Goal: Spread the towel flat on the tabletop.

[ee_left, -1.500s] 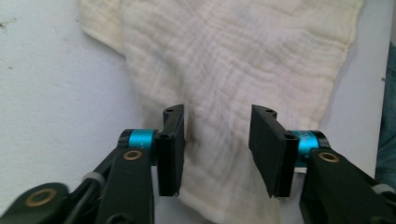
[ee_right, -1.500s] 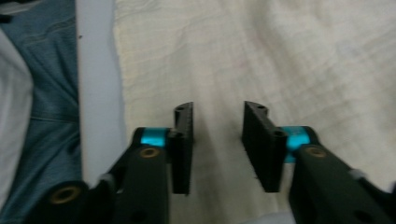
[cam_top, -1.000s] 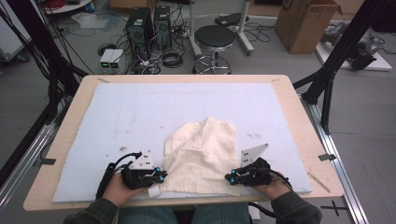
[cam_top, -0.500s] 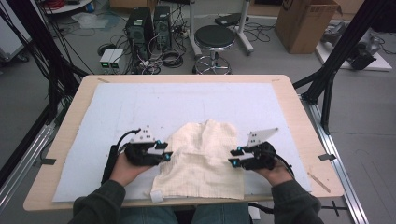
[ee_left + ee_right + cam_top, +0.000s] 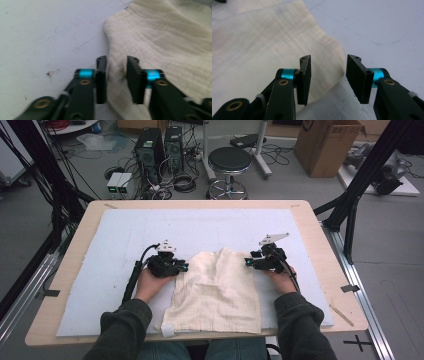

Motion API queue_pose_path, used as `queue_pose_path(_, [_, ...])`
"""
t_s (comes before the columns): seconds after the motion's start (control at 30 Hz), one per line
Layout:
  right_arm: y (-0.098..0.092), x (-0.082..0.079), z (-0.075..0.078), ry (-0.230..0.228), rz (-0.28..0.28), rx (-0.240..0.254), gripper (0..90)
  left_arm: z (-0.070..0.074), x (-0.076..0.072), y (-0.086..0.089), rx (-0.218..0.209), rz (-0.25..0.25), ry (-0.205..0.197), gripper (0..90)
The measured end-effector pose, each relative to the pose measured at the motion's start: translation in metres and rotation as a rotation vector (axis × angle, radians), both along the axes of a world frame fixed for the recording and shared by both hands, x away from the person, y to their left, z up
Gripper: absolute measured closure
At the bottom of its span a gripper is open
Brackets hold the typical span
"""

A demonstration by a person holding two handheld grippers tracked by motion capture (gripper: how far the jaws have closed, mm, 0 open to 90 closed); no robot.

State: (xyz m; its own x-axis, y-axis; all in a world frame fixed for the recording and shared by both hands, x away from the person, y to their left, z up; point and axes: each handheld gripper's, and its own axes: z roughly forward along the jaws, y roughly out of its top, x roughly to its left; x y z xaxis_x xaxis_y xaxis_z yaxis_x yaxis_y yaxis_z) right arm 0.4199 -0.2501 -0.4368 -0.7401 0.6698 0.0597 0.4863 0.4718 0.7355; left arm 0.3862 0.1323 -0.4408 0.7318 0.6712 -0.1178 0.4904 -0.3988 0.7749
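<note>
Lying on the pale blue mat (image 5: 120, 235) that covers the wooden worktop (image 5: 65, 250), a cream cloth (image 5: 217, 292) spreads from the middle of the mat down to the near edge in the high view. Its far end is folded over into a narrower part. The left gripper (image 5: 184, 268) sits at the cloth's left edge, near the far end, and the right gripper (image 5: 248, 262) sits at the right edge opposite it, so the cloth lies between the two. Both point inward at the cloth. A hand holds each gripper, and dark sleeves (image 5: 122, 332) come in from the bottom. Behind the worktop stand a round stool (image 5: 229, 162), a cardboard box (image 5: 327, 142) and computer cases (image 5: 160, 145) among cables on the floor.

Seen from the left gripper view, the left gripper (image 5: 116, 75) has its jaws apart with a narrow gap, having just been closing. A fold of the cloth's edge (image 5: 160, 42) runs into the gap; neither pad visibly presses on it. Bare mat (image 5: 45, 37) lies to the left.

From the right gripper view, the right gripper (image 5: 328, 75) stands open, its jaws having just been opening. The cloth's edge (image 5: 262, 50) passes under the gap, with one jaw over the cloth and the other over the mat (image 5: 382, 27). Nothing is gripped.
</note>
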Motion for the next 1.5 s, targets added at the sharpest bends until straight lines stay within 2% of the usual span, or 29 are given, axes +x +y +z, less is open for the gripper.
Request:
queue_pose_path(0.03, [0.000,0.002,-0.002,0.005,-0.007,-0.004,61.0,0.001,-0.001,0.001,0.006,-0.001,-0.002,83.4])
queue_pose_path(0.13, [0.003,0.003,-0.004,0.011,0.033,-0.016,84.6,0.009,-0.004,0.008,0.017,0.020,-0.014,86.4])
queue_pose_path(0.2, [0.007,0.001,-0.002,0.015,0.054,-0.025,85.6,0.020,-0.007,0.019,0.004,0.029,-0.032,86.6])
queue_pose_path(0.27, [0.009,0.000,0.003,0.014,0.072,0.010,85.9,0.031,-0.012,0.025,0.037,0.035,-0.054,86.6])
queue_pose_path(0.3, [0.010,-0.003,0.007,-0.001,0.070,0.008,85.9,0.036,-0.014,0.029,0.051,0.045,-0.064,86.5])
queue_pose_path(0.37, [0.013,-0.006,0.013,-0.018,0.082,0.017,85.8,0.046,-0.018,0.033,0.037,0.064,-0.078,86.0])
queue_pose_path(0.4, [0.014,-0.009,0.017,-0.027,0.085,0.017,85.9,0.048,-0.021,0.032,0.033,0.059,-0.079,85.7])
queue_pose_path(0.47, [0.014,-0.013,0.022,-0.043,0.098,0.015,85.8,0.048,-0.029,0.025,0.054,0.034,-0.071,85.7])
queue_pose_path(0.57, [0.012,-0.021,0.025,-0.037,0.111,-0.006,85.7,0.041,-0.045,0.006,0.058,-0.052,-0.055,85.1])
queue_pose_path(0.7, [0.009,-0.036,0.025,-0.040,0.136,-0.029,85.6,0.027,-0.065,-0.019,0.077,-0.187,0.005,81.3])
queue_pose_path(0.77, [0.007,-0.043,0.022,-0.033,0.148,-0.043,85.6,0.021,-0.070,-0.026,0.066,-0.292,0.075,73.2])
queue_pose_path(0.8, [0.006,-0.046,0.020,-0.035,0.152,-0.044,85.5,0.020,-0.074,-0.029,0.076,-0.325,0.077,67.3])
queue_pose_path(0.87, [0.002,-0.050,0.016,-0.035,0.150,-0.043,85.5,0.022,-0.077,-0.030,0.053,-0.354,0.067,61.6])
queue_pose_path(0.97, [-0.002,-0.051,0.012,-0.025,0.142,-0.042,85.3,0.029,-0.073,-0.023,0.006,-0.300,0.038,60.9])
queue_pose_path(1.0, [-0.003,-0.049,0.011,-0.025,0.142,-0.037,85.3,0.032,-0.071,-0.019,0.004,-0.276,0.021,61.1])
queue_pose_path(1.07, [-0.003,-0.048,0.010,-0.022,0.142,-0.034,85.4,0.035,-0.066,-0.015,-0.030,-0.211,-0.004,61.1])
queue_pose_path(1.1, [-0.002,-0.047,0.010,-0.020,0.142,-0.033,85.3,0.035,-0.063,-0.015,-0.033,-0.185,-0.009,60.3])
queue_pose_path(1.17, [-0.001,-0.045,0.008,-0.015,0.138,-0.030,85.3,0.033,-0.058,-0.019,-0.004,-0.139,-0.018,54.9])
queue_pose_path(1.2, [0.000,-0.044,0.008,-0.023,0.141,-0.029,85.3,0.031,-0.055,-0.022,0.006,-0.122,-0.015,55.2])
queue_pose_path(1.27, [0.000,-0.043,0.007,-0.013,0.138,-0.025,85.3,0.026,-0.050,-0.026,0.002,-0.109,0.000,55.4])
queue_pose_path(1.3, [-0.001,-0.043,0.006,-0.012,0.139,-0.023,85.3,0.025,-0.049,-0.029,0.014,-0.108,-0.002,58.6])
queue_pose_path(1.37, [-0.001,-0.043,0.007,-0.014,0.140,-0.019,85.3,0.022,-0.050,-0.034,0.022,-0.142,-0.007,69.6])
queue_pose_path(1.4, [-0.001,-0.043,0.007,-0.017,0.141,-0.019,85.3,0.022,-0.052,-0.036,0.027,-0.154,-0.021,78.4])
queue_pose_path(1.43, [-0.001,-0.043,0.007,-0.017,0.140,-0.015,85.3,0.023,-0.053,-0.036,0.032,-0.159,-0.035,83.2])
queue_pose_path(1.5, [-0.001,-0.044,0.008,-0.020,0.143,-0.009,85.3,0.026,-0.054,-0.034,0.029,-0.160,-0.043,84.9])
